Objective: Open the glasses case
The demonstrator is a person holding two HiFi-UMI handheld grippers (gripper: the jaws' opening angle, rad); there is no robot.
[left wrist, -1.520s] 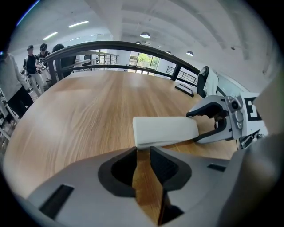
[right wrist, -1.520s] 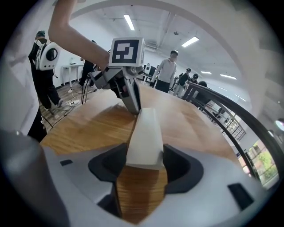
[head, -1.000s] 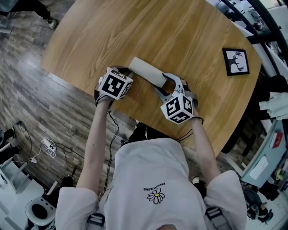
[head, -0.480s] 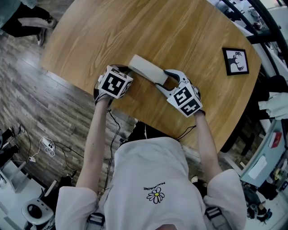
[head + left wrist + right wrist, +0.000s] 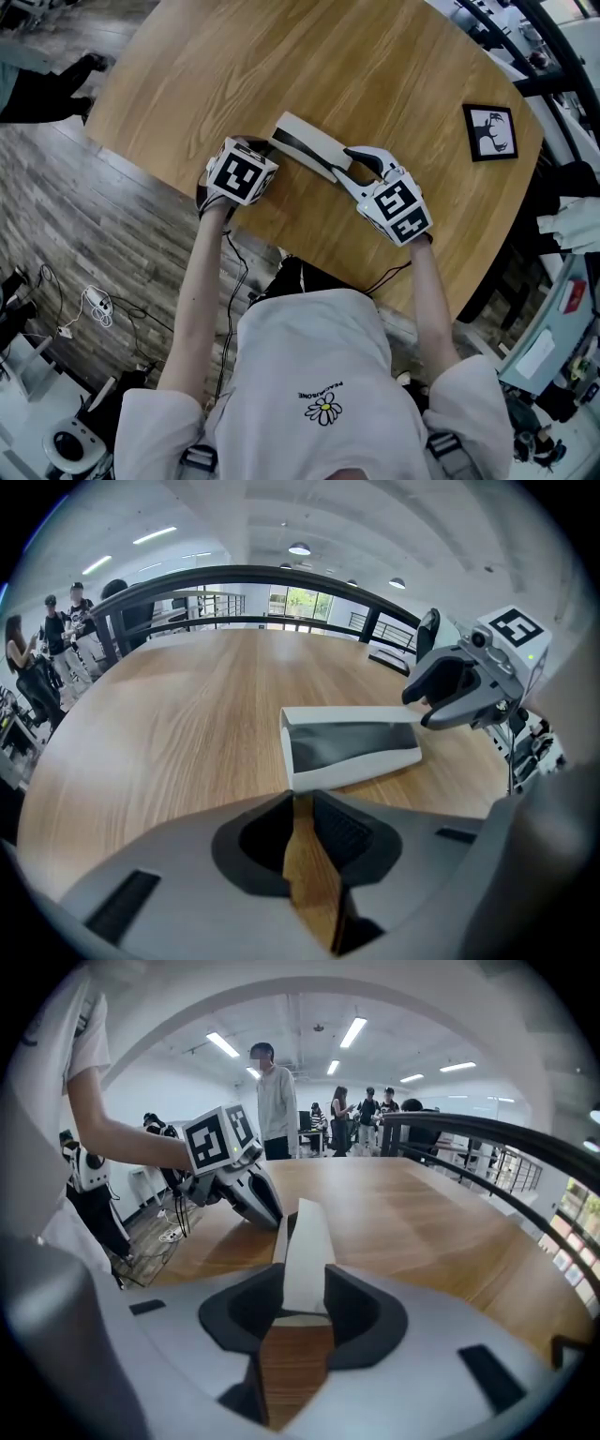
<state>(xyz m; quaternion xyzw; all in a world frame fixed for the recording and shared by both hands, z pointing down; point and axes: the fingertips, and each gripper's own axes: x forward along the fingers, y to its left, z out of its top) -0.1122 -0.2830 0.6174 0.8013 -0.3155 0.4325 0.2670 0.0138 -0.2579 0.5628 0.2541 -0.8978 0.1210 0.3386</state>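
The white glasses case [image 5: 309, 145] lies on the round wooden table [image 5: 375, 66], its lid raised a little so the dark inside [image 5: 347, 744] shows. My left gripper [image 5: 263, 146] stands at the case's left end; in the left gripper view its jaws [image 5: 302, 799] are closing, and the end of the case's lower half meets their tips. My right gripper [image 5: 354, 167] is at the case's right end, jaws closing. In the right gripper view the white lid [image 5: 307, 1232] fills the gap between the pads of that gripper [image 5: 305, 1279].
A small black-framed picture [image 5: 490, 128] lies on the table to the far right. The table's near edge runs just behind both grippers. Several people [image 5: 276, 1101] stand beyond the table, and a dark railing [image 5: 281, 578] curves past its far side.
The lid has come up and a dark gap now shows along the case. My right gripper has risen, rolled, and closed on the lid's end. The left gripper has stayed put.
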